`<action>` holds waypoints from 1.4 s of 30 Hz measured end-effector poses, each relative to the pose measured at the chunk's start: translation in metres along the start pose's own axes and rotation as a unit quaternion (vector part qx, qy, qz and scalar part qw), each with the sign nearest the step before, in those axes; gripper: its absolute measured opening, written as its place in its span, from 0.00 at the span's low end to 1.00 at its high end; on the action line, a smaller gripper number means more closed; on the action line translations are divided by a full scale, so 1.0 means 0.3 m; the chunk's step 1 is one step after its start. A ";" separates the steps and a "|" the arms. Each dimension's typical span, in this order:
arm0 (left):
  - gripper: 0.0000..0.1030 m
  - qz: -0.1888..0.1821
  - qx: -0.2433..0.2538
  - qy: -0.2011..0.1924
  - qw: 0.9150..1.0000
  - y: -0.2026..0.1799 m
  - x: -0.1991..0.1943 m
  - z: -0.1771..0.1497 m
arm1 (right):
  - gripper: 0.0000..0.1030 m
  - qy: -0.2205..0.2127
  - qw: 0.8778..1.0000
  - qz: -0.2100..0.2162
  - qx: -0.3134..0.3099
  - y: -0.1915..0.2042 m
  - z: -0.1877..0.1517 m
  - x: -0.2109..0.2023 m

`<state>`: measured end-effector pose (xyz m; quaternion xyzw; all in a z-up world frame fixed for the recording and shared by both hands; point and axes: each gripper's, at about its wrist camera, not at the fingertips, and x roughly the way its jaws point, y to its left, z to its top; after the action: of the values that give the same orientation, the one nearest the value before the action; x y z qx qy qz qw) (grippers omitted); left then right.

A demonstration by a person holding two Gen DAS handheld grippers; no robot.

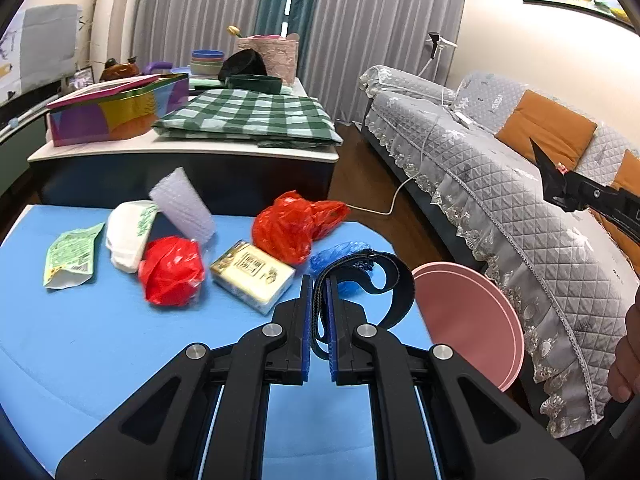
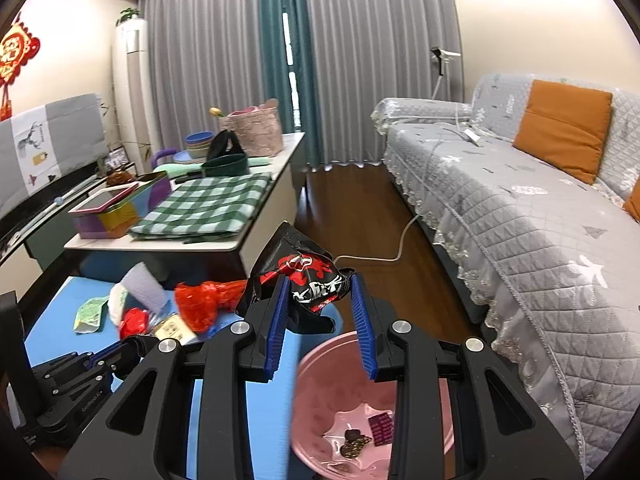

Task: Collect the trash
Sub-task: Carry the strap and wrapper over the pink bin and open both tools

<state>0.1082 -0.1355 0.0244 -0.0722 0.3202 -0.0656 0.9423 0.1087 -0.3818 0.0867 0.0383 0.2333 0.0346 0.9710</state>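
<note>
Blue foam mat [image 1: 100, 340] — left gripper [image 1: 319, 304] pinches ribbed, perhaps elastic strap [image 1: 384, 280]; right gripper [image 2: 320, 300] clamps crinkled black wrapper [image 2: 308, 276].

The left tool [image 1: 319, 280] has its pads nearly together, pinching a black strap [image 1: 384, 276]. The right tool [image 2: 318, 296], angled downward, clamps a black wrapper [image 2: 308, 276] between its blue pads.

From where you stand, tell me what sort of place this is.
Most likely a home living room: a sofa under a quilted grey cover with an orange cushion, floor-length curtains, and a wooden floor.
</note>
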 end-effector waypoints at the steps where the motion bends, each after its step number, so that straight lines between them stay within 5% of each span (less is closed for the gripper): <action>1: 0.06 -0.002 0.001 0.000 1.000 -0.012 0.008 0.007 | 0.31 0.000 1.000 -0.002 0.004 -0.013 0.003 0.001; 24: 0.06 -0.036 0.025 0.026 0.999 -0.229 0.162 0.000 | 0.31 0.027 0.997 -0.040 0.060 -0.262 -0.021 0.050; 42: 0.06 -0.056 0.050 0.043 0.996 -0.359 0.219 -0.039 | 0.32 0.053 0.995 -0.024 0.079 -0.307 -0.060 0.098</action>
<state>0.1444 -0.2534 -0.0046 -0.0400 0.3523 -0.1373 0.9249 0.1312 -0.4700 0.0493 0.1071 0.2870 -0.0055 0.9519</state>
